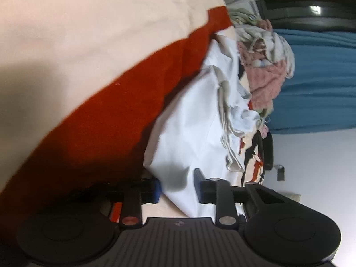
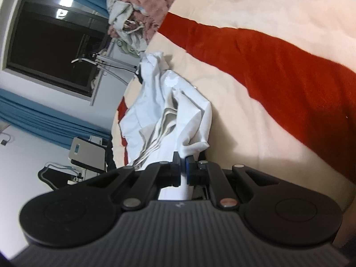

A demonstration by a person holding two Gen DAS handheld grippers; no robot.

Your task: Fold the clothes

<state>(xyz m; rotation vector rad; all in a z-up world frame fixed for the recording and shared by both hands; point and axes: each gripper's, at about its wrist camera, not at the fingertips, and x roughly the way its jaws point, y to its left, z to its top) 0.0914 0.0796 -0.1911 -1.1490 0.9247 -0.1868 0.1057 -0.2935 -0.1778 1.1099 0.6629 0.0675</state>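
A white garment lies crumpled on a cream and red blanket. My left gripper is open, its blue-padded fingers on either side of the garment's near edge. In the right wrist view the same white garment is bunched up on the blanket. My right gripper is shut on a fold of the white garment, which runs between the pads and back under the gripper.
A pile of other clothes, pink and grey-white, lies beyond the garment; it also shows in the right wrist view. Blue curtains, a dark window and a white wall surround the bed.
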